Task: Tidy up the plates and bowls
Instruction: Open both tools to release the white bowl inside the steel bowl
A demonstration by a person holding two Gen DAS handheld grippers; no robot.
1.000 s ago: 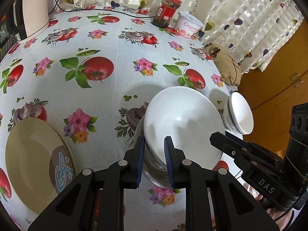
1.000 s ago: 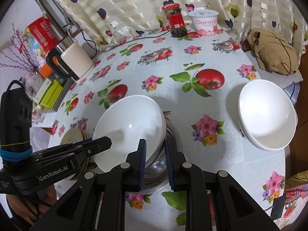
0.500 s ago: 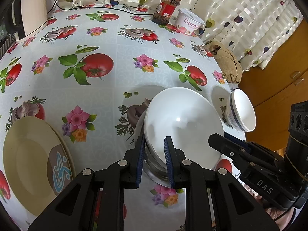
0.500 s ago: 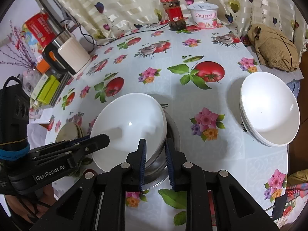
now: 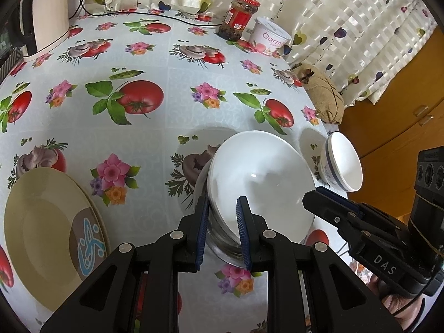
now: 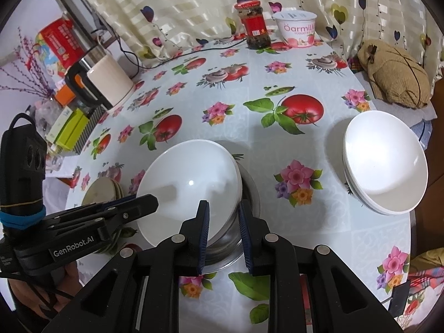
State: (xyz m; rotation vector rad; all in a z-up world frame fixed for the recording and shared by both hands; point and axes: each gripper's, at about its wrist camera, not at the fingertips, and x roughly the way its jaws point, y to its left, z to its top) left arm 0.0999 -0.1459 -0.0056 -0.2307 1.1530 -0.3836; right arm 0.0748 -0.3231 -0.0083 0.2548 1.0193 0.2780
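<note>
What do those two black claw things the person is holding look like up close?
Both are matte black plastic. The left gripper and right gripper have ridged blue pads and silver rivets. One is lettered "GenRobot.AI", with a blue band and black cable; the other reads "DAS". Bare hands show beneath, no sleeves.

Round table (image 6: 194, 111), wearing a pale oilcloth printed with tomatoes, mushrooms, peas and flowers.
- Steel bowl (image 5: 222, 238), sitting near the front edge and carrying nested white bowls (image 5: 263, 186).
- Second stack of white bowls (image 6: 385, 166), standing at the right rim; the lowest is showing a blue band.
- Cream plates (image 5: 47, 230), stacked and lying at the left edge, the top one showing a brown and blue motif.
- Red-lidded jar (image 6: 254, 25) and Oarmilk yoghurt tub (image 6: 297, 29), standing side by side at the far edge, by the curtain.
- Cream electric kettle (image 6: 102, 79), sitting at the far left, its black cord (image 6: 177, 52) trailing across the cloth.
</note>
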